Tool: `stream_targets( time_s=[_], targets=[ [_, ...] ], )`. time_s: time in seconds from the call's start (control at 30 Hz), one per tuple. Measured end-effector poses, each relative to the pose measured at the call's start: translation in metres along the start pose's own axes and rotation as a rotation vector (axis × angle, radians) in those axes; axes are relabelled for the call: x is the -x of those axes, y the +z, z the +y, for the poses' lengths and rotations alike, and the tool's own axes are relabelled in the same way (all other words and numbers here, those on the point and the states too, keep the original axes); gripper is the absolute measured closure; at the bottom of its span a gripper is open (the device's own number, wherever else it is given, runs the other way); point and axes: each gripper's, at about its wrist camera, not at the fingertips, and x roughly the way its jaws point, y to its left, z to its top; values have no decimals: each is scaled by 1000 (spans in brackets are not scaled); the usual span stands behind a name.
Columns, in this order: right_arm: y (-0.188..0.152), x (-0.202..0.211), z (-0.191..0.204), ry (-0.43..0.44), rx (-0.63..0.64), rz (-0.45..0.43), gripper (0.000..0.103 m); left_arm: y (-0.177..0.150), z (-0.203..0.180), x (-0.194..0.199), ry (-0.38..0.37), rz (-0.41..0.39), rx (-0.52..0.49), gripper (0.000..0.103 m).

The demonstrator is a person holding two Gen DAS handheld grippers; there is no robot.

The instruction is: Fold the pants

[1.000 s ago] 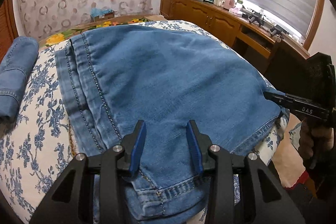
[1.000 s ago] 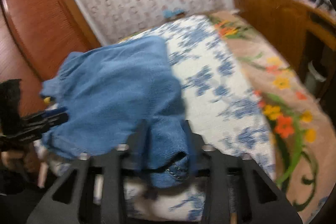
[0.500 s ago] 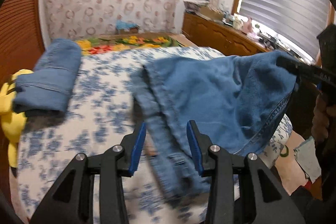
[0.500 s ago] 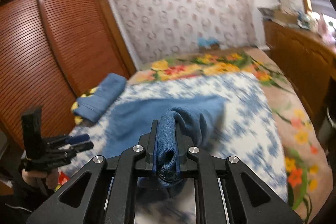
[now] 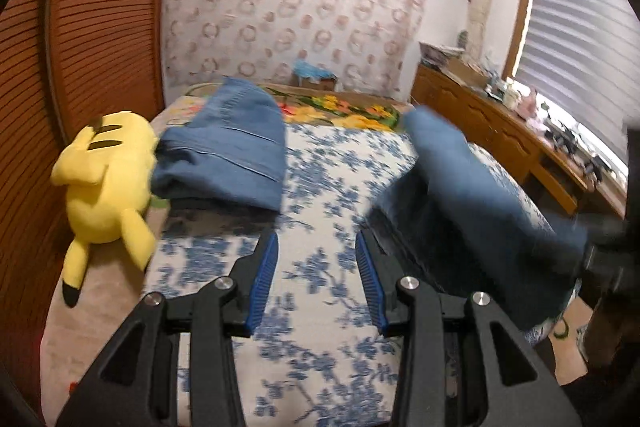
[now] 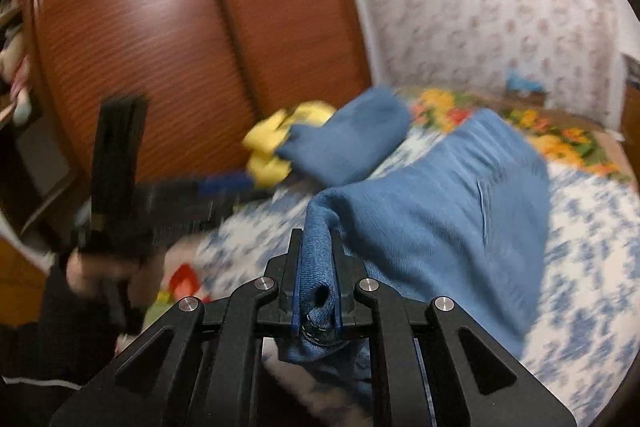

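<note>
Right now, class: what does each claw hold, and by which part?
Right claw: shut on the jeans, by a bunched edge. Left claw: open, nothing held.

No readable text, label, brand, number or sign appears in either wrist view; both pictures are blurred by motion.

A bed with a blue-flowered cover (image 5: 320, 163) fills the room. A slatted reddish wooden wardrobe (image 5: 100, 39) stands on one side, ring-patterned wallpaper (image 5: 288, 7) behind, and a wooden dresser (image 5: 492, 131) under a bright blinded window (image 5: 580, 39).
</note>
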Motion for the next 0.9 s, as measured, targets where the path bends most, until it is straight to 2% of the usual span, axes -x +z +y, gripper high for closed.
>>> stream_targets(
  time_s=[0.07,0.17,0.2,0.27,0.33,0.4,0.53,0.67,0.73,0.9],
  targets=[
    [-18,-19,8,9,14,76,95,0,9,4,12,-11,11,64],
    [-33,-31,3,-18,24,124,94,1,16,4,19,-19,19,64],
    [-36,-32,-2,-24,7,135,91,1,15,3,19,-20,18,64],
    [-36,-28,-7,-38,2,127,87,1,16,3,14,-16,15,64],
    [-33,-20,-9,-38,-3,112,75,2,8,0,5,-7,7,64],
    [-28,-11,-7,-53,1,92,68,2,0,-5,-11,3,-9,64],
    [-17,13,-17,-108,5,24,62,3,-21,-12,-42,20,-38,64],
    [-12,23,-44,-231,1,-4,56,1,-50,-21,-88,46,-71,64],
    [-9,20,-65,-293,-1,-4,50,-1,-64,-28,-109,60,-92,64],
    [-14,5,-121,-348,-75,43,44,-14,-91,-46,-139,116,-138,64]
  ],
)
